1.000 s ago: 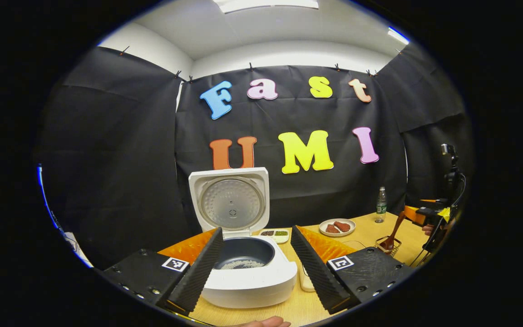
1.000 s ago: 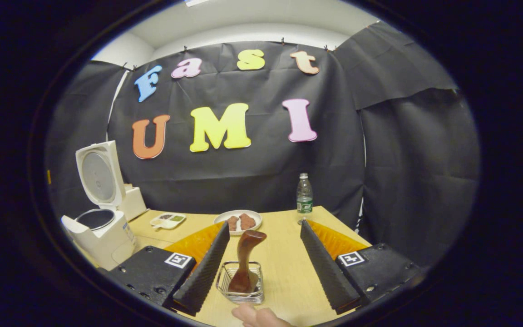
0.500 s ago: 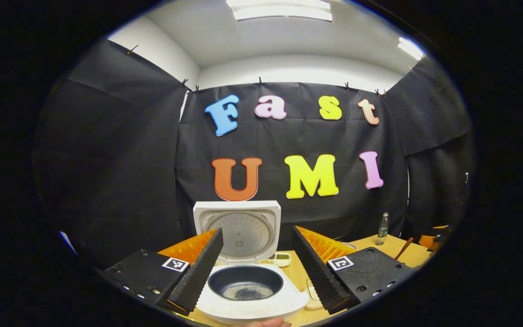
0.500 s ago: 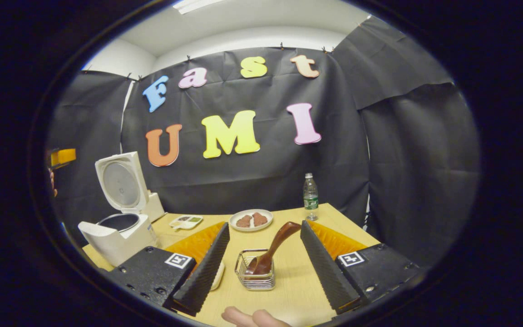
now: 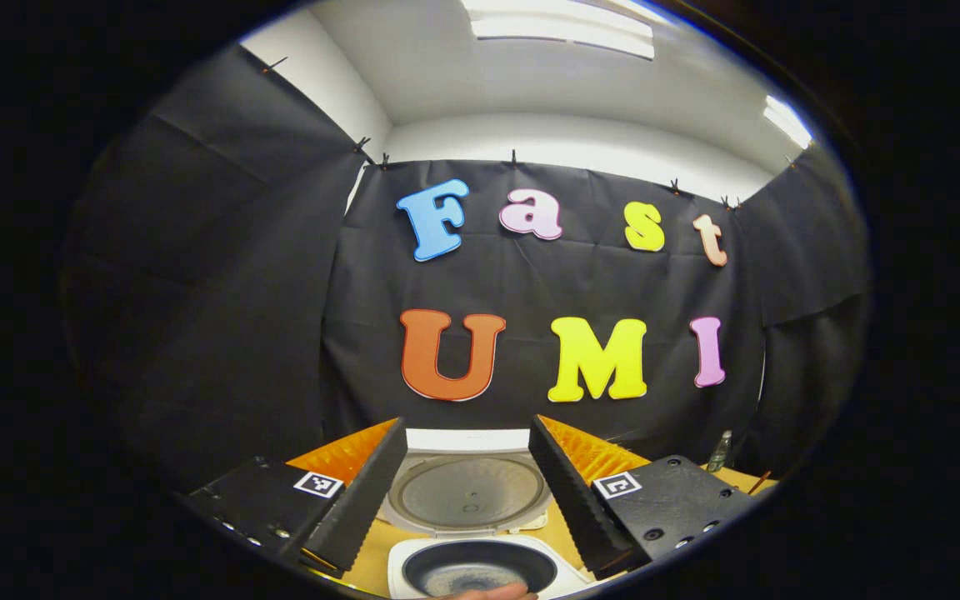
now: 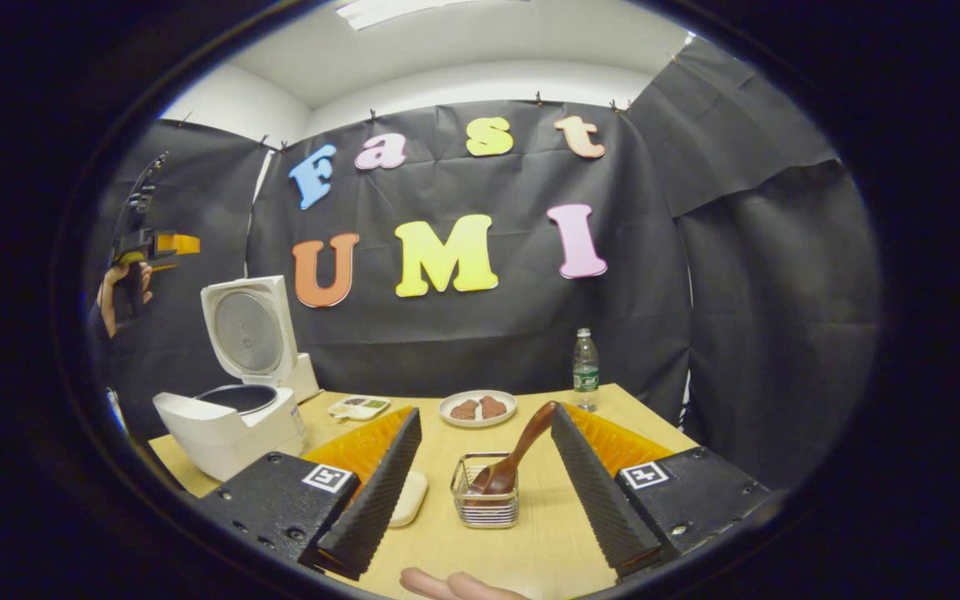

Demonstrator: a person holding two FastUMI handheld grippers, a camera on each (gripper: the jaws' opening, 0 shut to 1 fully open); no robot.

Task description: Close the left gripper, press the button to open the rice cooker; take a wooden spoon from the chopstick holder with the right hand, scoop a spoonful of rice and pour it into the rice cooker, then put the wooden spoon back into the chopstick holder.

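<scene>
Right gripper jaws spread, nothing between. Just ahead: chopstick holder on table, wooden spoon standing in it, handle leaning right. Left gripper jaws spread, raised over rice cooker, lid up, some rice in pot. Farther back: plate, bottle.

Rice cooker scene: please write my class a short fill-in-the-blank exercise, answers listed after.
1. The rice cooker lid stands ____.
2. The wooden spoon rests in the wire ____.
3. The right gripper is ____, with the spoon between its fingers untouched.
4. Behind the plate stands a water ____.

Answers: open; holder; open; bottle
</scene>
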